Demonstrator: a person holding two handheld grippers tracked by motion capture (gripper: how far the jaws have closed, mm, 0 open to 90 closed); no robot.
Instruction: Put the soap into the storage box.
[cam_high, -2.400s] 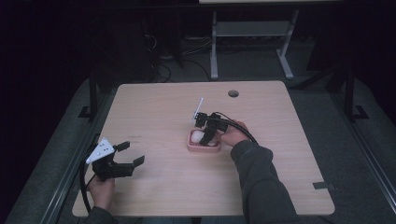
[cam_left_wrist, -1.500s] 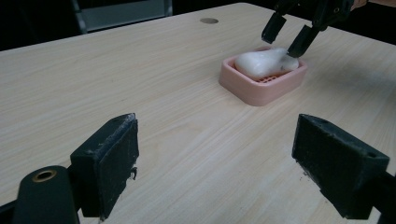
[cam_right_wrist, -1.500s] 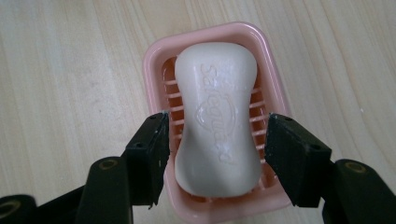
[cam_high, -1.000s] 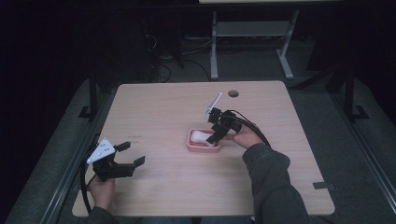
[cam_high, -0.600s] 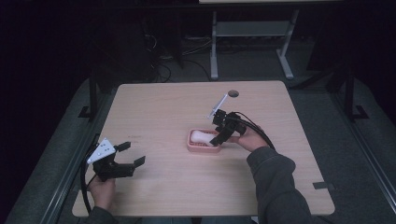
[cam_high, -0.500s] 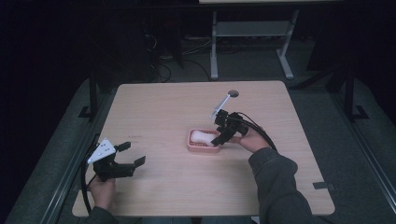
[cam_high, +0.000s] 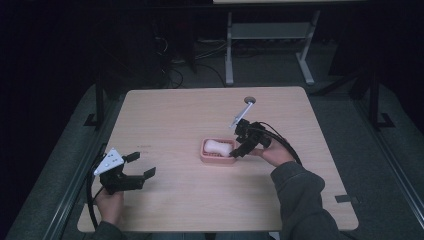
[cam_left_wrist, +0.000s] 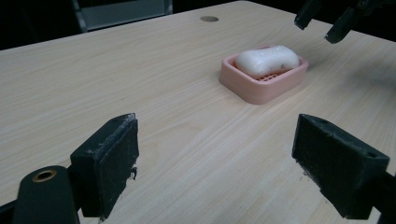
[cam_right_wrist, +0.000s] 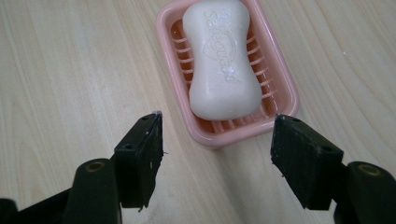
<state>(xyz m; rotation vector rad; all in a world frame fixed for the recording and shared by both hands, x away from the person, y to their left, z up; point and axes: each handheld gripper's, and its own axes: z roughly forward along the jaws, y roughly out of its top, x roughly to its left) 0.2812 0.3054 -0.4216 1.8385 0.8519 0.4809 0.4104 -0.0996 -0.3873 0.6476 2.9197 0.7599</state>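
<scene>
In the high view, a light wooden desk (cam_high: 175, 120) with rounded corners carries a pink rectangular plastic soap dish (cam_high: 218, 151) a little right of its middle. A white waisted bar of soap (cam_high: 218, 146) lies inside the dish. The right tool (cam_high: 239, 146) hovers just beside the dish's right end, its jaws spread and pointing down toward it, gripping nothing; a grey plate sticks up from its top and a black cable trails back along the person's sleeve. The left tool (cam_high: 140, 167) sits near the desk's near left corner, well apart from the dish, held in a hand (cam_high: 109, 206) at the near edge, jaws spread wide and empty. A round hole (cam_high: 249, 100) marks the desk near the far edge.

In the left gripper view, the left tool (cam_left_wrist: 215, 154) has its two black jaws far apart with bare wood between them. Beyond them stands the soap dish (cam_left_wrist: 261, 86) with the soap (cam_left_wrist: 266, 59) on its slotted floor, and the right tool (cam_left_wrist: 322, 21) hangs above the dish's far right.

In the right gripper view, the right tool (cam_right_wrist: 217, 154) looks down with jaws wide, empty, on either side of the near end of the dish (cam_right_wrist: 280, 79). The soap (cam_right_wrist: 224, 60) lies lengthwise on the ribbed floor, raised lettering on its top.
</scene>
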